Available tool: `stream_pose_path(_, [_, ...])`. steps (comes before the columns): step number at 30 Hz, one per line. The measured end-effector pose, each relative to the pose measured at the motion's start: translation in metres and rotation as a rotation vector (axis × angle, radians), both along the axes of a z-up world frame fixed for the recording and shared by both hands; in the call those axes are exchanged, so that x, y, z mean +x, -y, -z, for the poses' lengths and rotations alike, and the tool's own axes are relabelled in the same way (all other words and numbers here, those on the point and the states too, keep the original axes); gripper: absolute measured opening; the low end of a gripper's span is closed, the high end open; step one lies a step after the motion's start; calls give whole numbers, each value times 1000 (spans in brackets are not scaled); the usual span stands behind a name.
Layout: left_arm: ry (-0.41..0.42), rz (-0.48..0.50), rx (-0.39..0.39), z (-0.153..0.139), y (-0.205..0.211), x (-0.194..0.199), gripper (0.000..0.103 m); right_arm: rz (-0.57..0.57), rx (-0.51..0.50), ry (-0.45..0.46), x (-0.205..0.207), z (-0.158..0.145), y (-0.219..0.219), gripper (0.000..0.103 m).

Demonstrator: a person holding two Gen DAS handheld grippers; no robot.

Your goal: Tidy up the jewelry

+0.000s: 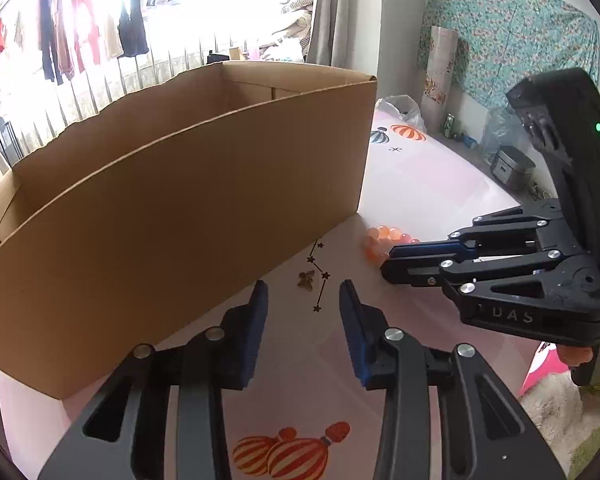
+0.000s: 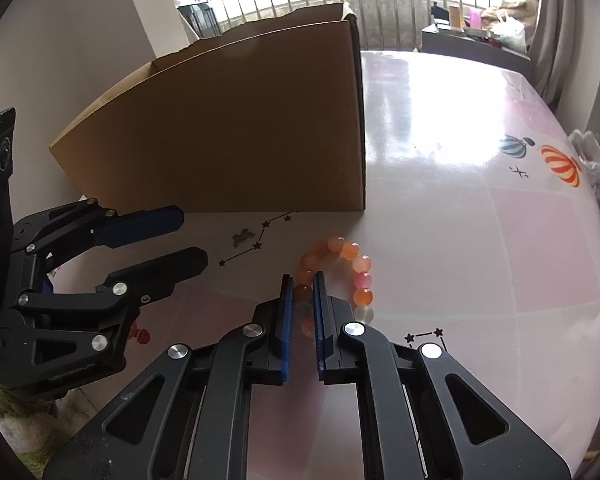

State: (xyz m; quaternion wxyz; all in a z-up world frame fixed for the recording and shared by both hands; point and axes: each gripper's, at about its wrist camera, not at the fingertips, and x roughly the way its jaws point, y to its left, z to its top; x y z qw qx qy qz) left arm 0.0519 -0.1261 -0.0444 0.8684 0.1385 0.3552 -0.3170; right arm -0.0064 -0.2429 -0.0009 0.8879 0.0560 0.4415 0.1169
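An orange and pink bead bracelet lies on the pink table beside the corner of an open cardboard box. My right gripper has its jaws narrowed around the bracelet's near beads, pressing on them. In the left wrist view the bracelet shows just beyond the right gripper. A small bronze butterfly piece lies on the table in front of my left gripper, which is open and empty. The butterfly also shows in the right wrist view near the left gripper.
The cardboard box fills the left of the table. A small red item lies by the left gripper's base. A plastic bag sits at the table's far right edge. A tall patterned tube and small appliance stand beyond.
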Motion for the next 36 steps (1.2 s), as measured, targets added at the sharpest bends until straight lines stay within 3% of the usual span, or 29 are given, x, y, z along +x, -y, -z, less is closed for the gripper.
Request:
stream_pose_path(6, [-27, -16, 44, 9, 12, 15, 20, 15, 62, 4, 7, 1, 6, 8])
stream_pose_path(12, [-55, 7, 64, 14, 20, 22, 17, 19, 95, 10, 1, 7, 14, 8])
stream_pose_path(16, [-47, -2, 90, 13, 22, 21, 7, 23, 116, 12, 0, 10, 22, 8])
stream_pose_path(24, [-111, -69, 106, 6, 18, 27, 7, 40, 106, 9, -2, 11, 18, 8])
stream_pose_path(36, [-169, -182, 99, 4, -12, 22, 7, -30, 97, -20, 8, 10, -2, 8])
